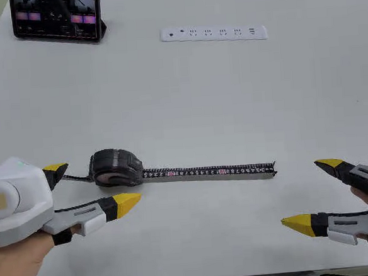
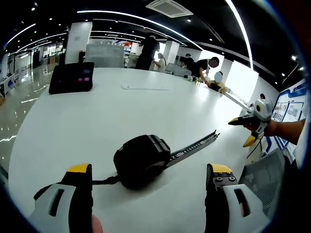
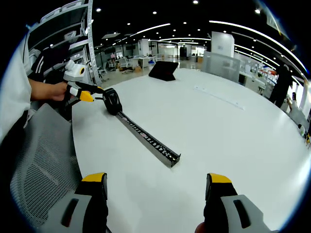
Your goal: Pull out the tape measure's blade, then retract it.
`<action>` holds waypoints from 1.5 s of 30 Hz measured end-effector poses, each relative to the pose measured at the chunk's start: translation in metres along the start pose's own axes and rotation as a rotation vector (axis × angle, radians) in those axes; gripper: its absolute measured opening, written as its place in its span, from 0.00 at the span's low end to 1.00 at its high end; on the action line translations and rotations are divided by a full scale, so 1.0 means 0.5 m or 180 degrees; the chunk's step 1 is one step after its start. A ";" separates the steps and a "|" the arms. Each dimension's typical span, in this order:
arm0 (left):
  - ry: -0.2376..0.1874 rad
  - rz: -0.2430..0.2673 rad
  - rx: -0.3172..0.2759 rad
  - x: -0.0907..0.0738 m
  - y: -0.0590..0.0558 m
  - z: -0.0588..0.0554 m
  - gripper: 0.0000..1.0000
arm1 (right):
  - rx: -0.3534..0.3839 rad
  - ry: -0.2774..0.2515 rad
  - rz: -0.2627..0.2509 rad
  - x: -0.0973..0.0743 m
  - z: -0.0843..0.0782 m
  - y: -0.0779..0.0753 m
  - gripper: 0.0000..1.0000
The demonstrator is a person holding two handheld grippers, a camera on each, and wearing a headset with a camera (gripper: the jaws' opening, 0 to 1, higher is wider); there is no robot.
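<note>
At the left edge of the head view the left tool [image 1: 92, 184] is spread wide and grips nothing. Its yellow-tipped jaws reach along either side of the tape measure [image 1: 115, 168] without touching it. In the left gripper view this tool [image 2: 149, 169] has the black tape measure [image 2: 142, 160] lying on the white bench [image 2: 73, 126] between and just ahead of its tips, and a thin black strap [image 2: 104, 181] trails back toward the near jaw.

From the tape measure the blade [image 1: 208, 171] runs out to the right, flat on the bench [image 1: 169, 101], numbers up and hook end free.

Further right, clear of the blade's end, the right tool [image 1: 313, 193] is also released — jaws well apart, empty. In the right gripper view this tool [image 3: 156, 177] points at the blade [image 3: 146, 138], whose end lies near the tips but apart from them.

At the far side of the bench a dark tablet [image 1: 57, 17] stands on the left, and a white power strip [image 1: 214, 33] lies to its right.
</note>
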State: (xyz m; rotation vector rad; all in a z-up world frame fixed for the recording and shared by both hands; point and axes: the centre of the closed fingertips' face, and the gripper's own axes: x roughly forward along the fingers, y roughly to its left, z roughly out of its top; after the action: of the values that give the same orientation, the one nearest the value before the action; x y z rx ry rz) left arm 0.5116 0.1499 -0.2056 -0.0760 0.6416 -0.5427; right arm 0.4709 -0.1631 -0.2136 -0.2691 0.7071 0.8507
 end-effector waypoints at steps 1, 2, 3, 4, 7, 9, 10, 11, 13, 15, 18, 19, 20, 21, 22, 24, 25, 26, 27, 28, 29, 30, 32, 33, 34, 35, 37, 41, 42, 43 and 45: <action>-0.0009 -0.0003 -0.0007 0.003 -0.002 0.002 0.95 | 0.0004 0.0006 -0.0007 -0.002 -0.002 -0.003 0.82; -0.0014 0.0002 -0.0027 0.006 -0.003 0.003 0.95 | 0.0007 0.0010 -0.0015 -0.003 -0.003 -0.004 0.82; -0.0008 0.0000 -0.0027 0.009 -0.005 0.003 0.95 | 0.0011 0.0013 -0.0024 -0.005 -0.003 -0.006 0.82; -0.0012 -0.0018 -0.0043 0.011 -0.009 0.003 0.94 | 0.0017 0.0013 -0.0033 -0.006 -0.004 -0.009 0.82; -0.0047 -0.0035 -0.0117 0.018 -0.016 0.009 0.94 | 0.0019 0.0003 -0.0044 -0.009 -0.003 -0.014 0.81; -0.0054 -0.0038 -0.0148 0.022 -0.019 0.011 0.94 | 0.0014 -0.0001 -0.0053 -0.011 -0.001 -0.016 0.81; -0.0056 -0.0043 -0.0151 0.023 -0.021 0.011 0.93 | 0.0005 0.0002 -0.0059 -0.011 -0.001 -0.018 0.81; -0.0060 -0.0051 -0.0176 0.025 -0.024 0.012 0.93 | 0.0008 -0.0002 -0.0059 -0.012 0.000 -0.020 0.81; -0.0061 -0.0062 -0.0208 0.027 -0.027 0.011 0.93 | 0.0001 -0.0005 -0.0066 -0.012 -0.001 -0.024 0.81; -0.0056 -0.0064 -0.0227 0.030 -0.031 0.009 0.93 | -0.0006 -0.0006 -0.0068 -0.013 0.001 -0.026 0.81; -0.0039 -0.0084 -0.0235 0.036 -0.042 0.006 0.93 | 0.0010 -0.0033 -0.0052 -0.012 0.005 -0.026 0.81; -0.0032 -0.0096 -0.0234 0.039 -0.046 0.005 0.93 | -0.0001 -0.0029 -0.0055 -0.011 0.004 -0.028 0.81; -0.0030 -0.0102 -0.0233 0.040 -0.048 0.005 0.93 | -0.0005 -0.0025 -0.0051 -0.010 0.004 -0.028 0.81; -0.0038 -0.0090 -0.0241 0.041 -0.048 0.005 0.94 | -0.0004 -0.0029 -0.0043 -0.009 0.005 -0.028 0.81; -0.0047 -0.0084 -0.0260 0.041 -0.047 0.006 0.95 | -0.0003 -0.0034 -0.0039 -0.008 0.006 -0.028 0.81; -0.0062 -0.0091 -0.0285 0.041 -0.046 0.007 0.95 | -0.0009 -0.0036 -0.0036 -0.007 0.008 -0.027 0.81; -0.0067 -0.0091 -0.0291 0.042 -0.045 0.007 0.95 | -0.0010 -0.0037 -0.0035 -0.006 0.009 -0.027 0.81; -0.0067 -0.0088 -0.0297 0.043 -0.045 0.007 0.95 | -0.0009 -0.0036 -0.0031 -0.005 0.009 -0.027 0.81; -0.0065 -0.0084 -0.0302 0.044 -0.045 0.006 0.95 | -0.0011 -0.0032 -0.0029 -0.004 0.009 -0.027 0.81; -0.0071 -0.0079 -0.0317 0.045 -0.045 0.005 0.95 | -0.0011 -0.0029 -0.0027 -0.004 0.010 -0.028 0.81; -0.0085 -0.0069 -0.0332 0.046 -0.045 0.006 0.95 | -0.0008 -0.0030 -0.0025 -0.003 0.010 -0.029 0.80; -0.0093 -0.0056 -0.0344 0.046 -0.044 0.006 0.95 | -0.0005 -0.0032 -0.0023 -0.003 0.011 -0.030 0.80; -0.0111 -0.0025 -0.0349 0.048 -0.042 0.006 0.94 | -0.0024 -0.0018 -0.0016 -0.002 0.013 -0.032 0.78; -0.0117 -0.0011 -0.0353 0.049 -0.041 0.006 0.94 | -0.0030 -0.0015 -0.0012 -0.001 0.014 -0.034 0.78; -0.0127 -0.0014 -0.0364 0.050 -0.041 0.006 0.95 | -0.0039 -0.0009 -0.0003 0.000 0.016 -0.037 0.77; -0.0128 -0.0003 -0.0368 0.051 -0.040 0.005 0.94 | -0.0053 0.0000 0.0008 0.001 0.017 -0.038 0.75; -0.0133 0.0019 -0.0367 0.053 -0.038 0.005 0.94 | -0.0085 0.0012 0.0017 0.005 0.021 -0.043 0.74; -0.0143 0.0086 -0.0372 0.056 -0.032 0.004 0.91 | -0.0156 0.0028 0.0056 0.013 0.032 -0.052 0.72; -0.0129 0.0105 -0.0338 0.057 -0.031 0.002 0.90 | -0.0168 0.0033 0.0066 0.015 0.033 -0.054 0.71; -0.0125 0.0112 -0.0324 0.057 -0.030 0.002 0.89 | -0.0182 0.0038 0.0077 0.017 0.034 -0.056 0.71; -0.0124 0.0147 -0.0340 0.058 -0.026 0.001 0.87 | -0.0215 0.0048 0.0096 0.022 0.036 -0.060 0.70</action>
State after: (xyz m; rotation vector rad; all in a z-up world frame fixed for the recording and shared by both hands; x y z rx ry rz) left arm 0.5250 0.1240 -0.2180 -0.1714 0.6327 -0.4613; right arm 0.5070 -0.1671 -0.2091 -0.3263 0.6989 0.9030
